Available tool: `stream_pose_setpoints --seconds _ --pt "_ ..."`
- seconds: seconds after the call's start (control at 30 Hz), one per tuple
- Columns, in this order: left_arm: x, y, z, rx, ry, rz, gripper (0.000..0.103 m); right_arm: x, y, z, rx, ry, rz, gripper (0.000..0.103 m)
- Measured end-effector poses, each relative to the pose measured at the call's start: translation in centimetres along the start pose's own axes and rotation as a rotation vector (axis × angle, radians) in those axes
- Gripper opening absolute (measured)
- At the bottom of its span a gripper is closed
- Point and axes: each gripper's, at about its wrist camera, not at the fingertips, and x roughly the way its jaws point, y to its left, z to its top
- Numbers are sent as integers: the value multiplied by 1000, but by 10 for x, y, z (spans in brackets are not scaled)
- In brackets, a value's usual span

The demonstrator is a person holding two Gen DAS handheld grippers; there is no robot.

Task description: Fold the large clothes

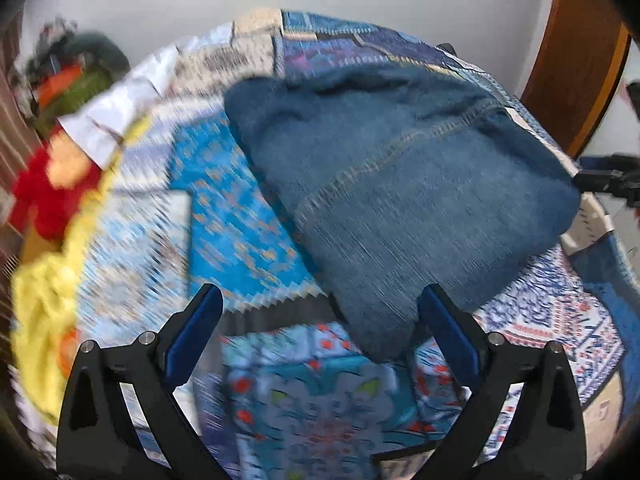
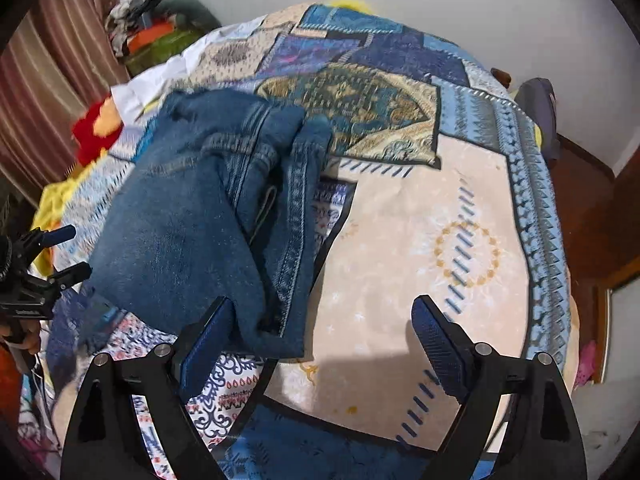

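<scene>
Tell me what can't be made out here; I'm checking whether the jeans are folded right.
- Jeans: left wrist view is motion-blurred, so seams and edges smear.
- Jeans' near edge: right wrist view, partly behind the right claw.
- Layers beneath the top fold: hidden by the denim in both views.
- Clothes pile: small, far, items unclear.
- Left claw: cut off by the frame edge.
</scene>
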Motion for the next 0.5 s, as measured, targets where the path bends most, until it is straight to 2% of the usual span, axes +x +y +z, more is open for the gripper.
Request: stream_pose_setpoints --seconds 0.1,0.27,0.4,0.5 --pt "-5 7 22 1 -37 12 101 -11 7 20 -5 -43 20 89" --pt "14 23 84 -77 -53 -19 101 -2 18 69 42 -66 130 89" --pt "60 27 133 -145 -18 -65 101 29 30 99 36 -20 186 90" --pt "98 23 154 -157 24 -53 101 68 30 111 16 54 155 90"
